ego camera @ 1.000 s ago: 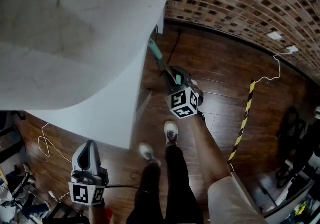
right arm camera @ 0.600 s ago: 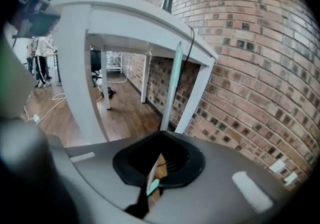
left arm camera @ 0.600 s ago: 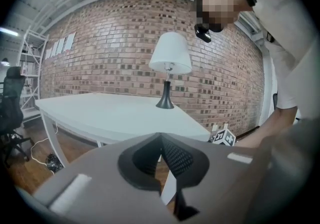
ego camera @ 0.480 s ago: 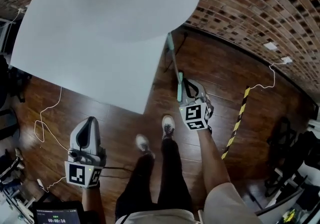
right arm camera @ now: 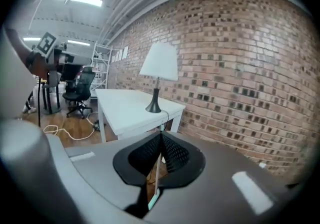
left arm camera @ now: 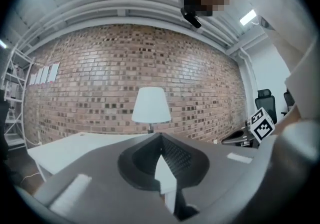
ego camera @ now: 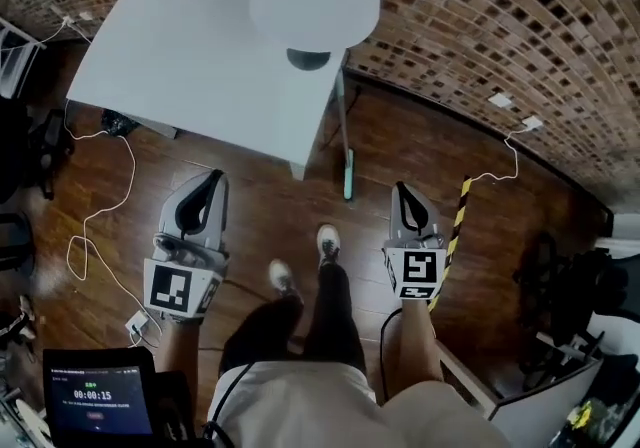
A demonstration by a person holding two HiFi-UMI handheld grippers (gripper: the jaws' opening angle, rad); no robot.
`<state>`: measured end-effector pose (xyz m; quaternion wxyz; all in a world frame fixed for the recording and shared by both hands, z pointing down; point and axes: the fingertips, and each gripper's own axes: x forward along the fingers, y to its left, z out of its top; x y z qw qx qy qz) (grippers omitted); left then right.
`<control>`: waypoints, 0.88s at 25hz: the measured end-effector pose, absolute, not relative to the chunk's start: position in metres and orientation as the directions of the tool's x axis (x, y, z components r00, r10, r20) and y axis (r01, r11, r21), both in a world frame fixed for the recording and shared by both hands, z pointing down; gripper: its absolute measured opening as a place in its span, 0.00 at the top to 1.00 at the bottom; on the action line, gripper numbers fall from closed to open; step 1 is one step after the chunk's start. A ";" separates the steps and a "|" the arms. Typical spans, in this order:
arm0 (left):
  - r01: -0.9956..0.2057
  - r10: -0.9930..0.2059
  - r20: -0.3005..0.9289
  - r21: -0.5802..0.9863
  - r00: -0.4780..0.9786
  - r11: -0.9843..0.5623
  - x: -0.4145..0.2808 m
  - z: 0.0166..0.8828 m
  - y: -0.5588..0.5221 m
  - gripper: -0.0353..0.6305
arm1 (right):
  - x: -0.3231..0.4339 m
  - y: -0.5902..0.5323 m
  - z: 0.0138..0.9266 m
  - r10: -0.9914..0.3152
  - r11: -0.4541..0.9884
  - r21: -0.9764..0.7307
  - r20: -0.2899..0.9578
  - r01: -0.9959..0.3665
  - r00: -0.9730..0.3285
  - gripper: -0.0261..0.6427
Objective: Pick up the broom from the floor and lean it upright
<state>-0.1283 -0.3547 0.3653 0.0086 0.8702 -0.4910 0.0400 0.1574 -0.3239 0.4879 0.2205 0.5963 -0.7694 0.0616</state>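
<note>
The broom (ego camera: 346, 151) is seen standing upright against the corner of the white surface (ego camera: 200, 66), its lower end on the floor (ego camera: 260, 206) near the brick wall (ego camera: 500, 16); the task is judged essentially done. The left gripper (ego camera: 210, 179) and right gripper (ego camera: 403, 189) are held apart from it; the fingers (right arm camera: 172, 153) of both are pressed together, nothing clamped; only confirming that the lean is stable is judged left.

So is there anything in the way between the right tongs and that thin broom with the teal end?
Nothing visible. The thin teal-ended broom stands upright against the white table edge, and only bare wooden floor lies between it and the shut, empty right tongs.
</note>
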 end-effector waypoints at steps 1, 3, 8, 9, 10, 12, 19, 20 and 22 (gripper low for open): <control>-0.850 -0.849 0.071 -0.033 0.523 -0.526 -0.127 0.354 -0.348 0.94 | 0.159 -0.313 0.465 -0.907 0.255 0.169 0.382 -0.952 -0.175 0.94; -0.843 -0.844 0.069 -0.057 0.531 -0.535 -0.125 0.336 -0.337 0.94 | 0.161 -0.292 0.420 -0.936 0.203 0.164 0.323 -0.965 -0.142 0.94; -0.828 -0.832 0.069 -0.083 0.550 -0.554 -0.113 0.293 -0.305 0.94 | 0.158 -0.253 0.319 -0.975 0.139 0.154 0.193 -0.978 -0.108 0.94; -0.825 -0.829 0.070 -0.082 0.555 -0.559 -0.110 0.284 -0.297 0.94 | 0.157 -0.246 0.301 -0.981 0.130 0.143 0.163 -0.981 -0.106 0.94; -0.822 -0.826 0.067 -0.083 0.560 -0.563 -0.107 0.274 -0.288 0.94 | 0.156 -0.238 0.284 -0.985 0.122 0.126 0.134 -0.985 -0.105 0.94; -0.814 -0.818 0.054 -0.084 0.573 -0.575 -0.101 0.255 -0.269 0.94 | 0.153 -0.220 0.252 -0.990 0.118 0.086 0.085 -0.989 -0.111 0.94; -0.808 -0.811 -0.022 -0.115 0.584 -0.578 -0.092 0.209 -0.228 0.94 | 0.139 -0.175 0.182 -0.984 0.173 0.096 -0.028 -0.980 -0.177 0.94; -0.808 -0.812 -0.025 -0.123 0.583 -0.576 -0.091 0.208 -0.223 0.94 | 0.141 -0.171 0.178 -0.983 0.175 0.098 -0.033 -0.980 -0.179 0.94; -0.810 -0.815 -0.016 -0.115 0.580 -0.575 -0.087 0.206 -0.216 0.94 | 0.146 -0.164 0.175 -0.984 0.173 0.101 -0.032 -0.980 -0.177 0.94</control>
